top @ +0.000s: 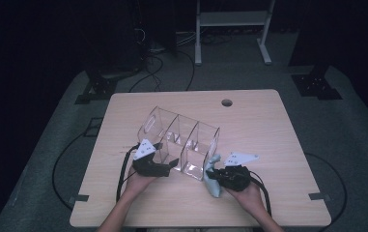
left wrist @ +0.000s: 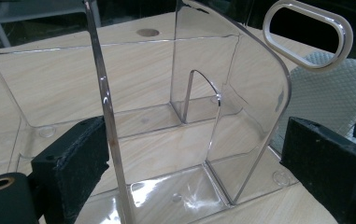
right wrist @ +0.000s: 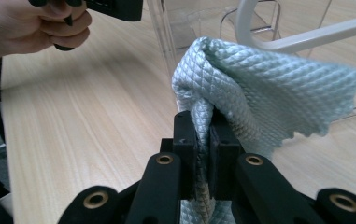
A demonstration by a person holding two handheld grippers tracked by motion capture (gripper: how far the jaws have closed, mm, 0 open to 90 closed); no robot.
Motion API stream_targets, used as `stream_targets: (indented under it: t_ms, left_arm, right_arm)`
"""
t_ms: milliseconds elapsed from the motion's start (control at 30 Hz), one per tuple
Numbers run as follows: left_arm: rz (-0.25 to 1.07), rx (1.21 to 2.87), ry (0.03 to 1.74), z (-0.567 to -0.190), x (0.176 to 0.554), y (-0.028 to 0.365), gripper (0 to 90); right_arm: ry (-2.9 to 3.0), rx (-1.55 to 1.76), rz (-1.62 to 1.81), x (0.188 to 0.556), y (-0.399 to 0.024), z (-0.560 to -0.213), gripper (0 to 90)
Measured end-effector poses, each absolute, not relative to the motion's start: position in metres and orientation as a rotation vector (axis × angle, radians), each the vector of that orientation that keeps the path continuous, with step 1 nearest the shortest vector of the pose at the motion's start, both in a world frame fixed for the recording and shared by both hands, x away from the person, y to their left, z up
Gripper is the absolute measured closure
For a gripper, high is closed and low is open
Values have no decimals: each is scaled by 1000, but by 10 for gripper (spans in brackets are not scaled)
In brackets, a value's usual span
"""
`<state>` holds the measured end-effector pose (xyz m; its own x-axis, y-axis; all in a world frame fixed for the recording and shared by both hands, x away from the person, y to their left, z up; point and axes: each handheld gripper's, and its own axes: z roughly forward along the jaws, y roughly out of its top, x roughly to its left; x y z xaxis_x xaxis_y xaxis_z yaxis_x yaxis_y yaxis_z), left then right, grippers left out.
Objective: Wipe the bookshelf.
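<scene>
Black jaws of the right gripper [right wrist: 202, 140] are clamped on a fold of the pale blue cloth [right wrist: 259, 88], which bunches up ahead of them and hangs just beside the near end wall of the clear organizer [top: 184, 137]. From above, that cloth [top: 214, 169] sits touching or nearly touching the organizer's right-hand end, so the wiping surface lies straight ahead of the right hand and slightly to its left. The organizer's long axis runs diagonally across the table [top: 268, 125], from far left to near right. At its near long side, the left gripper [top: 171, 164] stands wide, one divider wall [left wrist: 108, 121] between its pads [left wrist: 73, 158] without being pinched; it looks set to steady the organizer. Of the two, the right hand is nearer the end wall to be wiped.
</scene>
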<state>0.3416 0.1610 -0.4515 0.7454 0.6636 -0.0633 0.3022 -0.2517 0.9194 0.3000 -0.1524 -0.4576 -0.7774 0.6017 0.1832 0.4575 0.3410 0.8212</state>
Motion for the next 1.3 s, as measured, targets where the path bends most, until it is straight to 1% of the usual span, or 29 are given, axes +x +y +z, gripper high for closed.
stream_targets:
  t_ms: [333, 733, 1000, 1300]
  left_arm:
    - [396, 1879, 687, -452, 334, 148, 72]
    - [347, 1909, 594, -450, 325, 128, 71]
    - [375, 1847, 608, -440, 326, 142, 72]
    - [428, 1781, 581, -419, 321, 158, 71]
  right_arm:
    - [2373, 1078, 1404, 310, -177, -462, 833]
    - [2271, 1178, 1347, 317, -209, -462, 832]
    - [2273, 1201, 1327, 321, -212, -467, 831]
    - [2276, 1199, 1333, 320, -211, -467, 831]
